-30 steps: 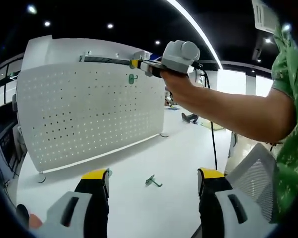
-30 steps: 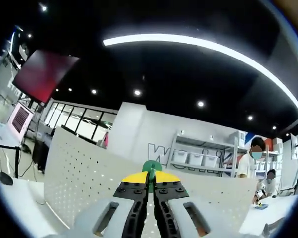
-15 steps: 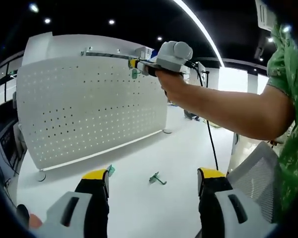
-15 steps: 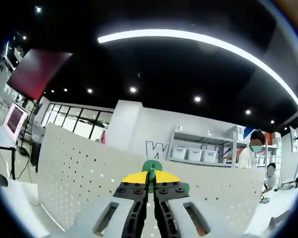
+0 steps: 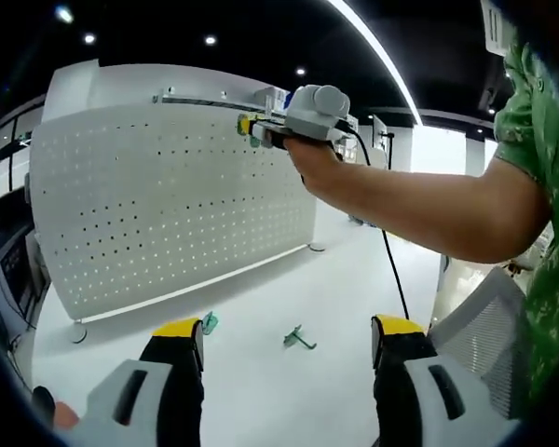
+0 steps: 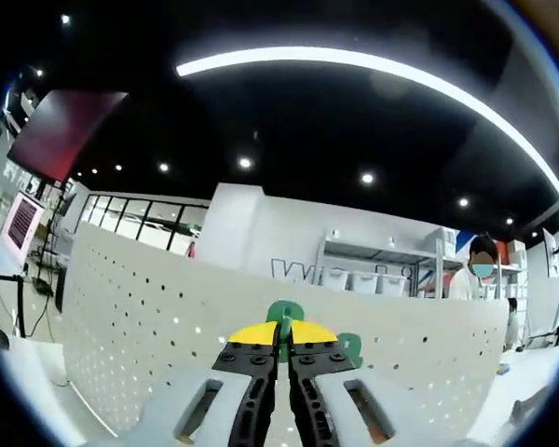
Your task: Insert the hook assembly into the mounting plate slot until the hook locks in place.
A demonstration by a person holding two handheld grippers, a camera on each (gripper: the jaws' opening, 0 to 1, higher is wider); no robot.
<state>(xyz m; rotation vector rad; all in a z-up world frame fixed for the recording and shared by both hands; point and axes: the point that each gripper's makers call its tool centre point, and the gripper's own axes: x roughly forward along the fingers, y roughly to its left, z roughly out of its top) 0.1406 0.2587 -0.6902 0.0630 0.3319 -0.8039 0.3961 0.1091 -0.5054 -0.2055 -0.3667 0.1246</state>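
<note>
Hook presented to the upper rows of the perforated plate

The right tool [image 6: 280, 337] pinches the green hook [image 6: 284, 314] between jaws pressed together, high against the white mounting plate [image 5: 168, 205]. Align the hook square to one slot, then press until it seats. The forearm reaches out level from the right. The left tool [image 5: 284, 340] hangs low, jaws spread, over the bench [image 5: 289, 391], where two spare hooks [image 5: 298, 337] lie.
</note>
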